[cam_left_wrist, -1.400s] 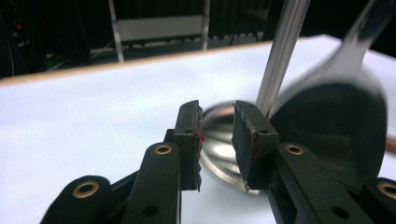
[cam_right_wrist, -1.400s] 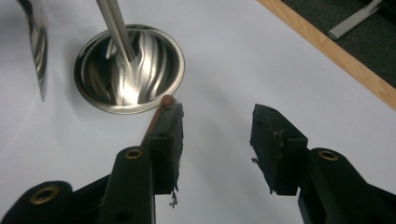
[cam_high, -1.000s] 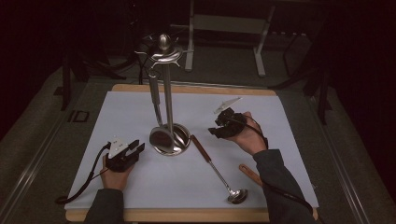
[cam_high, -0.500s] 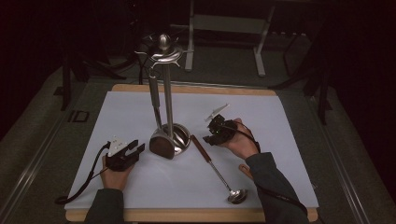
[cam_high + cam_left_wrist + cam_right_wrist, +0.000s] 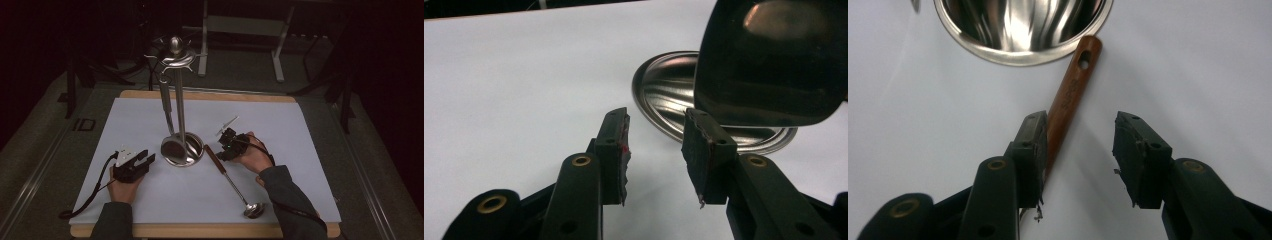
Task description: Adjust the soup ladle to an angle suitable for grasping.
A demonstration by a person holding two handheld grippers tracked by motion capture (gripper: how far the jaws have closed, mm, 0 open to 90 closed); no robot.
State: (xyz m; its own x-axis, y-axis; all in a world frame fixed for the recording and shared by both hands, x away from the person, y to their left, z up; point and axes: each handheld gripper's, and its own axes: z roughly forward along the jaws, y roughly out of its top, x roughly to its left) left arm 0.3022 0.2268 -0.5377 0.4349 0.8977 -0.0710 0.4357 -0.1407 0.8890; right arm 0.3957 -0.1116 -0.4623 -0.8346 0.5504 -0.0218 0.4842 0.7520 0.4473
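Right gripper point(image 5: 223, 148) over the ladle's wooden handle point(image 5: 1068, 105), jaws spread, just closing a little, not yet gripping. Ladle point(image 5: 234, 183) lies on the white mat point(image 5: 280, 125) at 4 o'clock of the stand base point(image 5: 182, 150). Centre handle between pads — then clamp. Left gripper point(image 5: 142, 162) released, empty.

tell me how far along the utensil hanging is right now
One ladle already hangs on the stand. The right gripper, jaws open, is over the wooden handle of the spoon lying on the table, not yet gripping. Grasping, lifting and hanging it remain.
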